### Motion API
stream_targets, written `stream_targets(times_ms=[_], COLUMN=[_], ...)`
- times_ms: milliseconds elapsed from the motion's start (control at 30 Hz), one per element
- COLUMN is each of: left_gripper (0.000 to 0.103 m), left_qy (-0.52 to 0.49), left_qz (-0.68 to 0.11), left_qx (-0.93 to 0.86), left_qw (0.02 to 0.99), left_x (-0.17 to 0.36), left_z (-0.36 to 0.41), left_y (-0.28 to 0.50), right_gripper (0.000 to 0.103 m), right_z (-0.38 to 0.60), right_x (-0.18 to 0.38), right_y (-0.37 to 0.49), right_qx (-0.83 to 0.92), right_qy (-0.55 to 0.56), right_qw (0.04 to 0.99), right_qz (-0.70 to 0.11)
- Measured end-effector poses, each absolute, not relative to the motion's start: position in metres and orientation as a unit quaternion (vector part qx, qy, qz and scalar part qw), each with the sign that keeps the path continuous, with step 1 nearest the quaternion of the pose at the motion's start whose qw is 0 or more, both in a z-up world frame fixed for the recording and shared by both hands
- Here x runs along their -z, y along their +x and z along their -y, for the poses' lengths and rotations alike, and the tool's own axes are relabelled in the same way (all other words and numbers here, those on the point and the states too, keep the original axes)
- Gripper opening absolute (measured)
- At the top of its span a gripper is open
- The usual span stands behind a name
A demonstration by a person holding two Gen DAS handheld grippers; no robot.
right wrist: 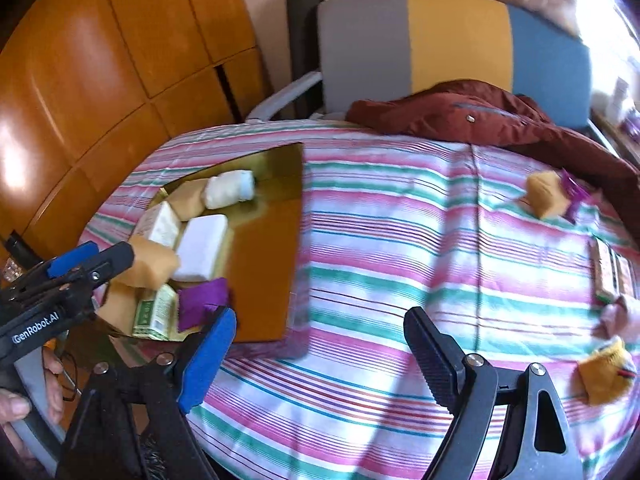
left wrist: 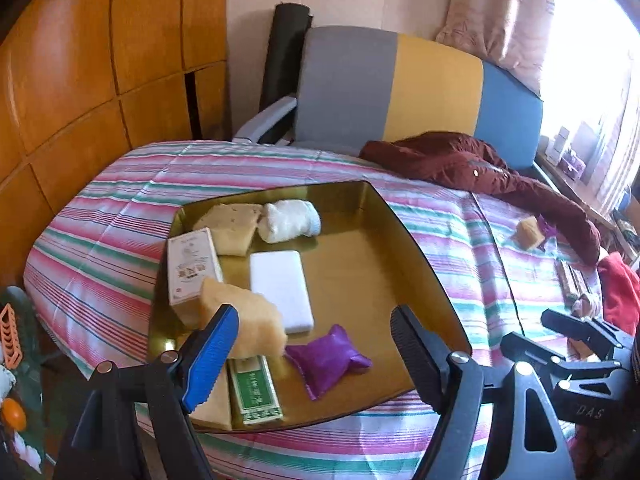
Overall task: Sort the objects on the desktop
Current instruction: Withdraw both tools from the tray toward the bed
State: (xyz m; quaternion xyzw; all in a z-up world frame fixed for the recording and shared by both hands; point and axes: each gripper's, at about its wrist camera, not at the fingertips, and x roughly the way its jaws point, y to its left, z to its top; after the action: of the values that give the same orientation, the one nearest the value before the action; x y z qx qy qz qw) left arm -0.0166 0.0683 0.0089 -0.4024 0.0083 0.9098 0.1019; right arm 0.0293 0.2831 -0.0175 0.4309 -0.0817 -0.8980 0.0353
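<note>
Gold tray (left wrist: 400, 216) near the desk's left edge, already holding a white sock roll (left wrist: 289, 221), white pad (left wrist: 282, 290), purple pouch (left wrist: 326, 358), green box (left wrist: 256, 392), a cream box (left wrist: 192, 266) and tan sponges (left wrist: 236, 224). Left gripper (left wrist: 314, 344) over the tray's near edge, jaws wide apart, a yellow sponge (left wrist: 244, 322) just off its blue finger (left wrist: 208, 360); whether touching or just released, impossible to tell. Right gripper (right wrist: 316, 356) above bare striped cloth (right wrist: 380, 248) at the near edge, jaws likewise apart and empty.

Sorting apparently well along, drop-off into the tray the step in hand. Still out toward the desk's right edge: a sponge (right wrist: 546, 194) beside a purple wrapper (right wrist: 574, 192), a flat box (right wrist: 610, 274), a yellow bag (right wrist: 604, 372). Next move likely a reach right for one of these.

Legible: "GenRobot.AI" on the left gripper's body in the right view, "DAS" on the right gripper's in the left. Box lettering too small to read.
</note>
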Motion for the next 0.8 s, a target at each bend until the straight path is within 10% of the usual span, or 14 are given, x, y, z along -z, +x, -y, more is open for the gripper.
stream_targets(times_ms=[800], left_gripper=[0.081], left_qy=[-0.407], left_qz=[-0.080], left_qx=[-0.883], left_qw=[0.221], left_x=[0.001], left_z=[-0.164], left_y=[0.001], right_gripper=[0.091], right_z=[-0.410], right_x=[0.023], right_y=[0.069], right_qx=[0.869], right_qy=[0.469], right_qw=[-0.098], right_qz=[0.121])
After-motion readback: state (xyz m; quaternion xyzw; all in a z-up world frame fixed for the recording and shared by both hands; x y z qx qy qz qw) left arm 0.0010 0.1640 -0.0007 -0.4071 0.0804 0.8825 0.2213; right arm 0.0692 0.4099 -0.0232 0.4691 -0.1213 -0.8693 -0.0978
